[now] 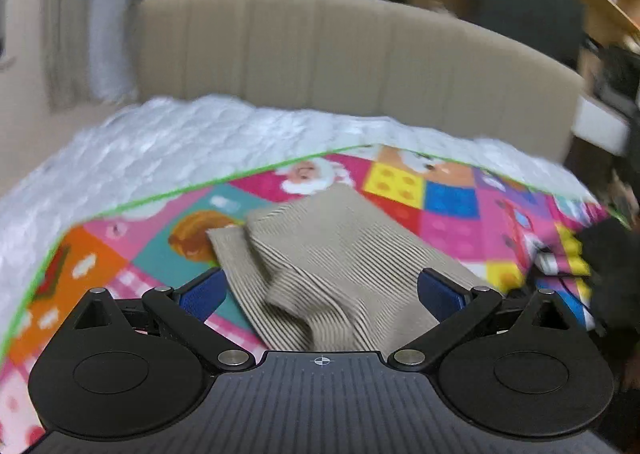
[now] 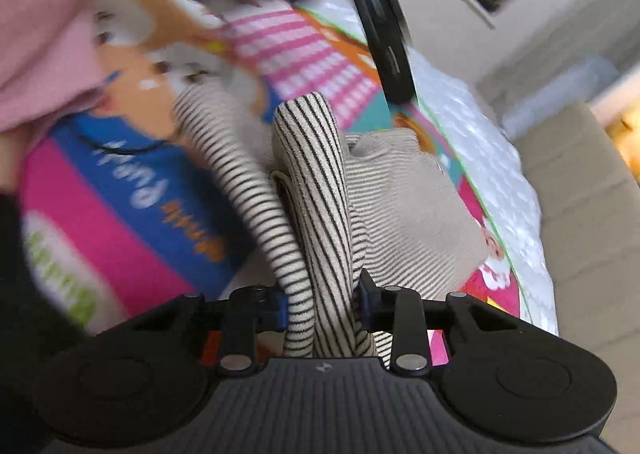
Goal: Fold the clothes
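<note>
The right gripper (image 2: 323,304) has its fingers pinching the striped garment (image 2: 316,189), lifting a fold; the left gripper (image 1: 320,290) hangs over it, fingers wide, ready to grasp.

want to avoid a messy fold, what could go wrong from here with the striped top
1. The right claw pinches a bunched roll of the striped top, so several layers may lift together and crease.
2. The left claw stands open with no grip, so the top may drag across the play mat.
3. The pink cloth lies close and could get caught.
</note>
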Demonstrator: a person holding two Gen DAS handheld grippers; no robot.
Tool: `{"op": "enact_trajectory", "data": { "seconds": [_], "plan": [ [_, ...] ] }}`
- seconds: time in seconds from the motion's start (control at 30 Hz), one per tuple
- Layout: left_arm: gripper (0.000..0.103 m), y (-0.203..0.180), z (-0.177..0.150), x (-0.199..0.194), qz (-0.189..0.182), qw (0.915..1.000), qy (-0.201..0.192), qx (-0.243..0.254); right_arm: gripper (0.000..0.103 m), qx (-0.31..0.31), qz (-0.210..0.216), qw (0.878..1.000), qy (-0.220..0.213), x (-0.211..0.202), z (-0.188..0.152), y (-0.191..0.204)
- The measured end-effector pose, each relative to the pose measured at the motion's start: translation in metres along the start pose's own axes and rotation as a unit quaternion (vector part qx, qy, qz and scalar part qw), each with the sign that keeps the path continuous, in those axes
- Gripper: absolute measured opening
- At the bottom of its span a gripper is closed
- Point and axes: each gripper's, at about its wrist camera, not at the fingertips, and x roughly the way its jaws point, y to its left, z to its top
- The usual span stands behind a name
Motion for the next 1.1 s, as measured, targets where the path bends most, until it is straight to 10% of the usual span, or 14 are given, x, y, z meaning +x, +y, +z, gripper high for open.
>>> {"op": "enact_trajectory", "data": {
  "seconds": [0.37,0.73,0.83,1.1],
  "plan": [
    [0.103,0.023,-0.042,0.066,0.038,0.9885,0.130,0.067,0.031,-0.085,0.028,0.996,-0.007,-0.034,0.033,-0.049],
    [0.103,0.076,-0.020,0.014,0.019,0.9959,0.048,-0.074,0.046,-0.042,0.022,0.999,-0.008,0.123,0.048,-0.134],
    [0.103,0.077,-0.019,0.016,-0.024,0.9947,0.036,-0.093,0.067,0.019,0.015,0.999,-0.022,0.127,0.041,-0.152],
    [0.103,0.040,-0.010,0.042,-0.084,0.9915,0.040,-0.091,0.075,0.228,-0.021,0.970,-0.075,0.063,-0.009,-0.172]
  ]
}}
